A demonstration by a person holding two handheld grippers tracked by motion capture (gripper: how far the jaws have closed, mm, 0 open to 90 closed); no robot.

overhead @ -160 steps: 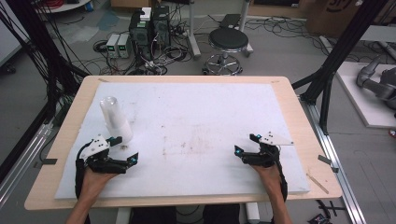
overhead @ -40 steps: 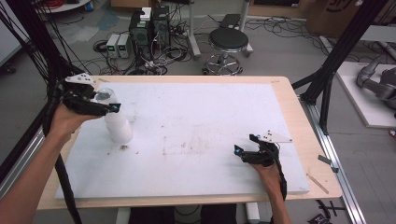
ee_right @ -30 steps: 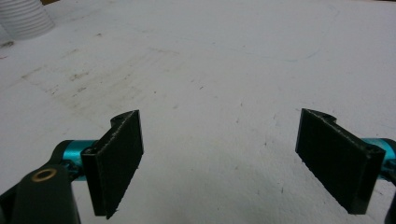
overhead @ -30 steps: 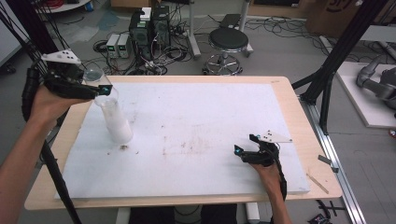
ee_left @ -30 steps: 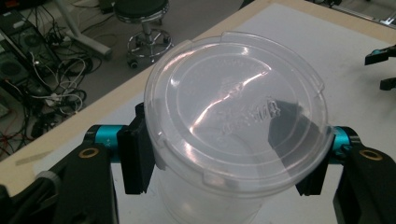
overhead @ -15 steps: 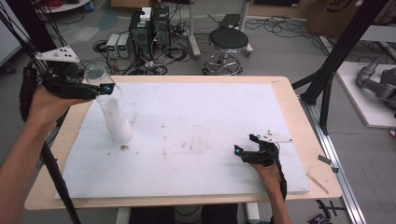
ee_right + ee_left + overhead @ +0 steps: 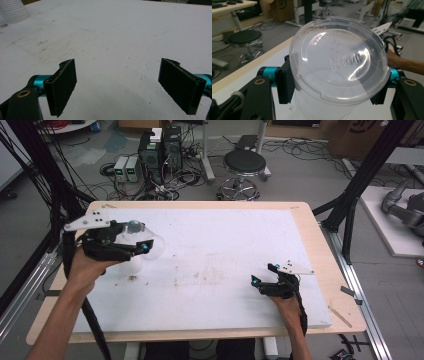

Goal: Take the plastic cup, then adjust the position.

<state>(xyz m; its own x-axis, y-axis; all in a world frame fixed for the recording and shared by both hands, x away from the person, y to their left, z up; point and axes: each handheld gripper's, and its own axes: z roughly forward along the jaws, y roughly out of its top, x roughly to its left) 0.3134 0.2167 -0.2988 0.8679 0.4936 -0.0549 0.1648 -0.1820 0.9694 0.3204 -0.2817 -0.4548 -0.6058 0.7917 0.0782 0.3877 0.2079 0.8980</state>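
Note:
My left gripper [image 7: 134,246] is raised over the left side of the white board [image 7: 225,245], shut on a clear plastic cup [image 7: 150,243] that lies tilted on its side. In the left gripper view the cup's round embossed end [image 7: 337,60] faces the camera, with the left gripper [image 7: 334,83] clamped on it, one black jaw at each side. Just below stands a white cup stack [image 7: 133,265], partly hidden by the gripper. My right gripper [image 7: 258,281] rests on the board at the right, open, and the right gripper view [image 7: 117,87] shows nothing between its jaws.
The ribbed white stack [image 7: 12,11] shows far off at the top left of the right gripper view. The board lies on a wooden table [image 7: 320,235]. A stool [image 7: 245,165] and electronics boxes [image 7: 160,147] stand on the floor beyond the far edge.
My left gripper rose from the near edge to the stack, closed on the top cup, lifted it, and has now swung it right and down, tilted. The right gripper stayed put.

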